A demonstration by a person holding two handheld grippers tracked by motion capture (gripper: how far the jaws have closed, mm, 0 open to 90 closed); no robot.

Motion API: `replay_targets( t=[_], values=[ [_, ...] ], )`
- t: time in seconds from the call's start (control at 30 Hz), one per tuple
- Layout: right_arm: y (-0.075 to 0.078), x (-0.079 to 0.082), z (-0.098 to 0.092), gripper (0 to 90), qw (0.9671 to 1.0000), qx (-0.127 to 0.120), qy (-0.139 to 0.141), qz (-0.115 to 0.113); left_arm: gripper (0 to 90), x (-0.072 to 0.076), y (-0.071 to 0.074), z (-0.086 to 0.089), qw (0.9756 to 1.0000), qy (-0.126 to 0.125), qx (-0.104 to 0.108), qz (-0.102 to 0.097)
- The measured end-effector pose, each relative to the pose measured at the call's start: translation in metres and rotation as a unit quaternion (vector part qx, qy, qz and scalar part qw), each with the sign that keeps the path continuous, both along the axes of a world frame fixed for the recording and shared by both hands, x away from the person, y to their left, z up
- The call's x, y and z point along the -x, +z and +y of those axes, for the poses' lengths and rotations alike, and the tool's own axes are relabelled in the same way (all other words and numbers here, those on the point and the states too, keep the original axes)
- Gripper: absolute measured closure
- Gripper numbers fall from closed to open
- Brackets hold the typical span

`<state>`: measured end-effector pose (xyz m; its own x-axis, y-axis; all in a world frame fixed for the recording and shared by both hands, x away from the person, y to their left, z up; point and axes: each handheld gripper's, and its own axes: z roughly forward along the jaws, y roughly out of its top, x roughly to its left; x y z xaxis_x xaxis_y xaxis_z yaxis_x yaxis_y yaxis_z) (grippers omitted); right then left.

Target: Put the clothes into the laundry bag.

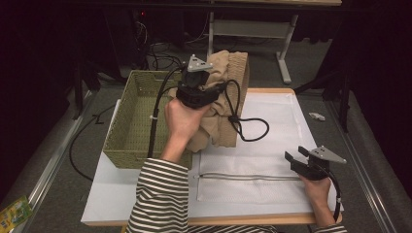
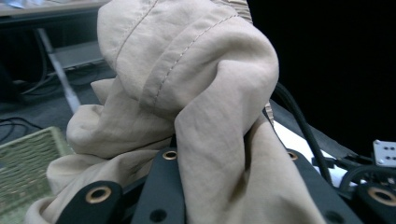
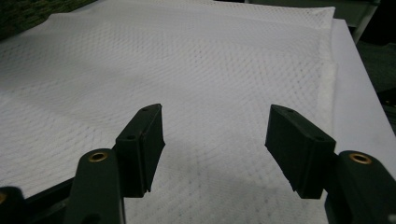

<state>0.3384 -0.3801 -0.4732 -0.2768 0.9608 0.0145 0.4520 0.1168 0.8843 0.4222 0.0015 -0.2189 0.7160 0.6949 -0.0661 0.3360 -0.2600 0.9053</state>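
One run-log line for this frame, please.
left hand-held gripper: shut on beige garment, lifted | right hand-held gripper: open above white mesh bag | green basket: beside

Beige garment [image 1: 224, 97], olive basket [image 1: 127, 131], white mesh bag [image 1: 272, 145].

You have a beige garment [image 1: 224, 97] bunched and hanging in crumpled folds, lifted above the table between the woven basket [image 1: 131, 121] and the white mesh laundry bag [image 1: 262, 145]. Its stitched seams [image 2: 187, 60] show close up.
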Motion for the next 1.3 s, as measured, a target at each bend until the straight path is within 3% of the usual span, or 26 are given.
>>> replay_targets(
  t=[0.17, 0.63, 0.8, 1.07, 1.3],
  values=[
    [0.0, 0.0, -0.002, 37.5, 0.9999, -0.009, -0.005, 0.002, 75.5, -0.002, -0.007, -0.017, 0.9998, -0.013, -0.011, 0.003],
    [0.0, 0.0, 0.0, 37.1, 1.0, 0.003, 0.002, 0.002, 75.3, -0.003, -0.016, -0.05, 0.9984, -0.054, -0.004, 0.015],
    [0.0, -0.001, 0.001, 37.1, 1.0, 0.007, 0.004, 0.002, 75.3, -0.008, -0.033, -0.068, 0.9972, -0.067, -0.01, 0.033],
    [0.0, -0.001, 0.0, 37.2, 1.0, 0.008, 0.005, 0.002, 75.0, -0.01, -0.044, -0.085, 0.9961, -0.079, -0.008, 0.037],
    [0.0, -0.001, 0.001, 37.5, 0.9999, 0.01, 0.007, 0.005, 74.9, -0.016, -0.06, -0.098, 0.9961, -0.076, -0.023, 0.038]
  ],
)
